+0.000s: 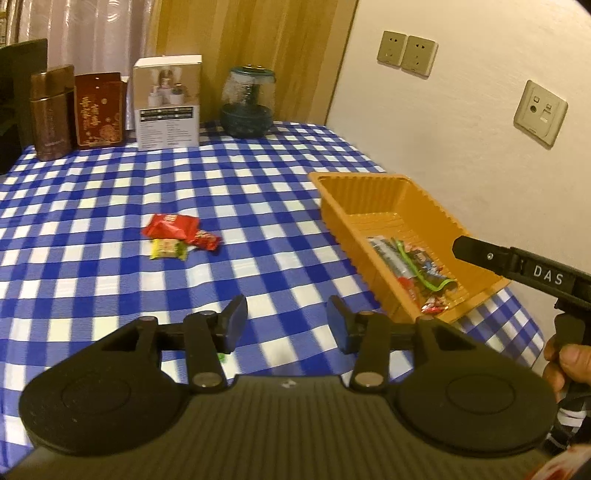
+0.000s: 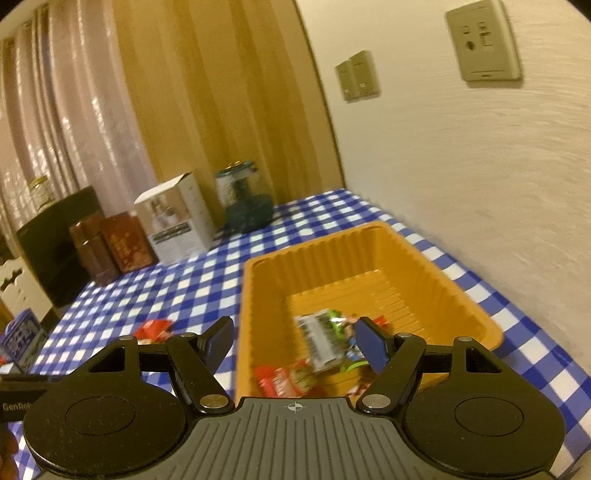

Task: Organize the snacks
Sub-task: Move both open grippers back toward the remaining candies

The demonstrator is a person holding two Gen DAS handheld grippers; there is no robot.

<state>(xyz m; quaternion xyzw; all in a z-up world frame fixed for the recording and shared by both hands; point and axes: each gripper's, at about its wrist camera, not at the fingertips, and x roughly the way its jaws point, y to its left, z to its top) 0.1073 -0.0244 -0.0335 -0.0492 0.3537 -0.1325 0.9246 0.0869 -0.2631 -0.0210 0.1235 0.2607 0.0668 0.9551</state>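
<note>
Cream wall [image 1: 461,122] with sockets [image 1: 406,53], wood panel [image 1: 251,37], pale curtain [image 1: 85,33]

Blue-and-white checked tablecloth [image 1: 110,192]; orange tray [image 1: 399,195]; red and yellow-green snack packets [image 1: 177,236]; brown tins [image 1: 50,114]

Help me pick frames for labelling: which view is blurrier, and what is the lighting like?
Right wrist view: blurrier, the snack packets in the orange tray smeared, the wall streaked. Left wrist view: sharper, the red packets distinct, cloth near the claw blurred. Both: warm yellowish indoor light, fisheye bending.
</note>
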